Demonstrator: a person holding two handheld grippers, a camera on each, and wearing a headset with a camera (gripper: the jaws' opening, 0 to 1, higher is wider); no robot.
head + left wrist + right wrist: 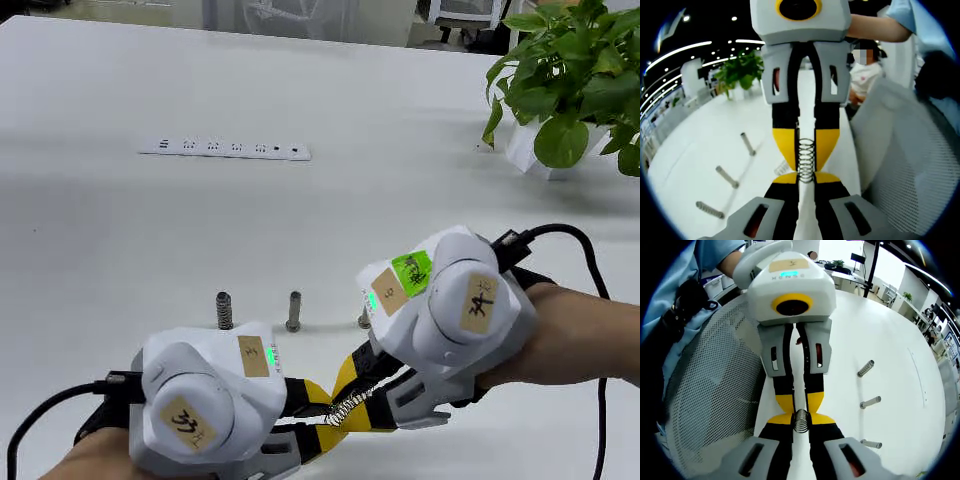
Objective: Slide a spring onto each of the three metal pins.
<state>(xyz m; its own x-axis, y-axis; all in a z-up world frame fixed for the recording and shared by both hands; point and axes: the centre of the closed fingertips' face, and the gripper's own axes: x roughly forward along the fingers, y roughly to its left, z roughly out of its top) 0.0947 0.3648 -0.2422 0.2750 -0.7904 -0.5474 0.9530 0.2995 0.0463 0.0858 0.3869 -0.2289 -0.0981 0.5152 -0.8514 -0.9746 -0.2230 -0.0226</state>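
Item 1: left hand-held gripper (806, 178), near left, jaws narrow, pinching one end of the loose spring (806, 156)
Item 2: right hand-held gripper (800, 419), jaws narrow on that spring's other end; I see both meet tip to tip over the white surface (120, 230)
Item 3: three upright pins just beyond: left pin (224, 296) carrying a fitted spring (224, 314), middle pin (294, 311) bare, right pin (364, 320) partly hidden
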